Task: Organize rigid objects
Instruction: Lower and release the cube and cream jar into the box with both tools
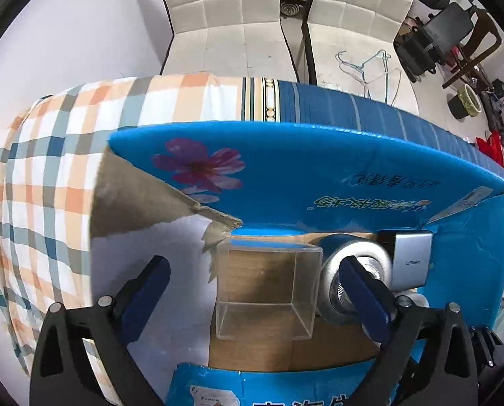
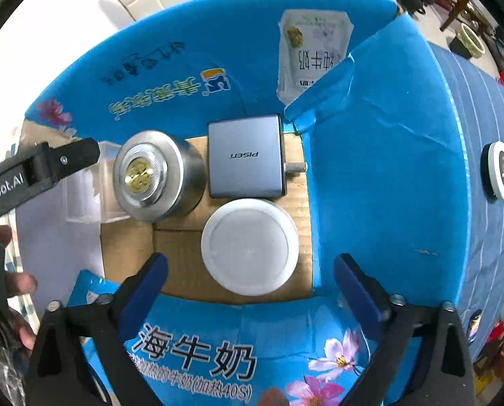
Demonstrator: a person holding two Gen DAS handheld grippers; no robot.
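Both of your tongs hang wide open and empty over the blue milk carton, pointing straight down into it. Your left tongs straddle the clear plastic cube, which stands upright on the brown cardboard floor of the carton; neither blue pad presses on it, the left pad standing well off to its side and the right pad crossing in front of the silver metal cylinder next to the cube. Your right tongs hover above the white round disc, which lies flat on the carton floor between the spread pads, with no pad touching it. Just behind the disc lies the grey Pisen charger, flat, its plug prong pointing toward the carton's right wall. Beside the charger, touching or nearly so, the silver cylinder stands with its brass-coloured centre facing up, and the clear cube sits on its far side, partly hidden by your left tool's black arm. Outside the carton, on the blue striped cloth covering the desk, a second white-rimmed round disc lies well apart from the rest. Your fingers show at the left edge of the right view.
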